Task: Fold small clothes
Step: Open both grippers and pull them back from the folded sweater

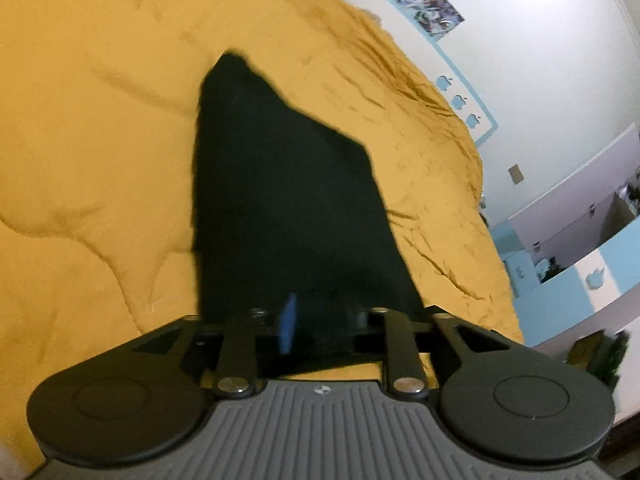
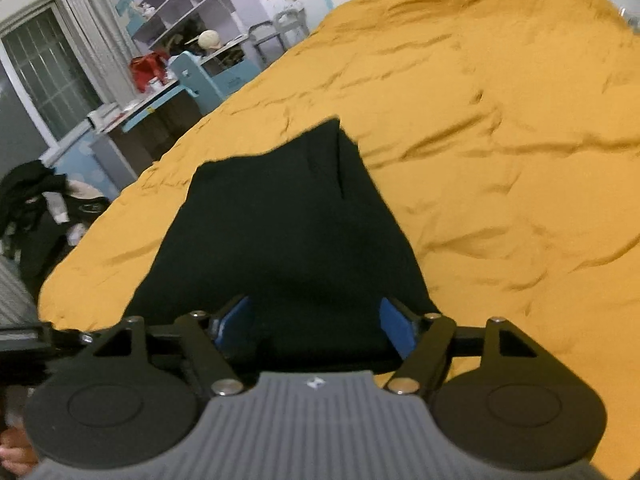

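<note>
Lying on the bed [image 1: 100, 140] is a black garment [image 1: 280, 208], its near end up at both tongs and its long axis running away from them to a narrow, pointed far corner. The yellow quilt spreads wide and bare around the garment on all sides. In the left view the bed's edge falls off to the right of the garment, with a white wall [image 1: 540, 60] and a blue-bordered strip of posters [image 1: 432, 4] beyond. In the right view the bed's edge runs to the left of the garment [image 2: 288, 232]; past it stand a desk [image 2: 152, 108], blue shelves [image 2: 188, 12], a window [image 2: 44, 68] with curtains, and a dark heap of clothes [image 2: 36, 208] on the floor.

The left tongs [image 1: 320, 328] are clenched on the garment's near edge: the fingers sit close, one blue pad showing against the cloth. The right tongs [image 2: 316, 328] stand released, jaws wide apart, blue pads [image 2: 396, 328] at either side of the cloth bunched between them; whether the pads touch it I cannot tell.

The garment is matte, soft, and plain, roughly triangular from here, with one straight seam or fold line near its far corner in the right view. The quilt is plush and rumpled, with shallow creases toward the bed's edges.
</note>
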A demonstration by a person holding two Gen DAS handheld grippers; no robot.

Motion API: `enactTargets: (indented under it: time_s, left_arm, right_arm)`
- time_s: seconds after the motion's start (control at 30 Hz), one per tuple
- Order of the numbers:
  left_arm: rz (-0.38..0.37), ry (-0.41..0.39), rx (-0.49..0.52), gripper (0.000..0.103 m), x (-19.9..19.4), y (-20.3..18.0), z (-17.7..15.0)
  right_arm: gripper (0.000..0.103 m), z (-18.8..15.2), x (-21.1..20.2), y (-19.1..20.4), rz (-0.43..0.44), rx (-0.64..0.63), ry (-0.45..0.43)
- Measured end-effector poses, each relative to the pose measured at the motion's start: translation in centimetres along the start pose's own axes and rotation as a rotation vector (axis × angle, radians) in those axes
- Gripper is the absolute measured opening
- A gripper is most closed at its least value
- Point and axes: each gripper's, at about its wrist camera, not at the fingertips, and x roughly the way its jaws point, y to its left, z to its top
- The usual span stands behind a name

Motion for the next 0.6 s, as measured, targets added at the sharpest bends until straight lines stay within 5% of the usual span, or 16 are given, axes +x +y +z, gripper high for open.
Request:
enactTargets:
  time_s: [0.1, 0.27, 0.6]
  left_arm:
    - [0.125, -0.044, 0.099, 0.064, -2.9, -3.6, -0.3]
    - [0.269, -0.11, 0.239, 0.08, -6.6, -8.6, -2.3]
    - [0.333, -0.139, 0.254, 0.08, -9.4, -10.6, -5.7]
  right_arm:
    - [0.078, 0.3, -2.9, 2.7, -0.082, -0.045, -0.024]
    - [0.081, -0.2, -7.4, 6.5, -0.136, -0.107, -0.062]
    - [0.082, -3.3, -13.1, 9.8, -0.148, -0.122, -0.051]
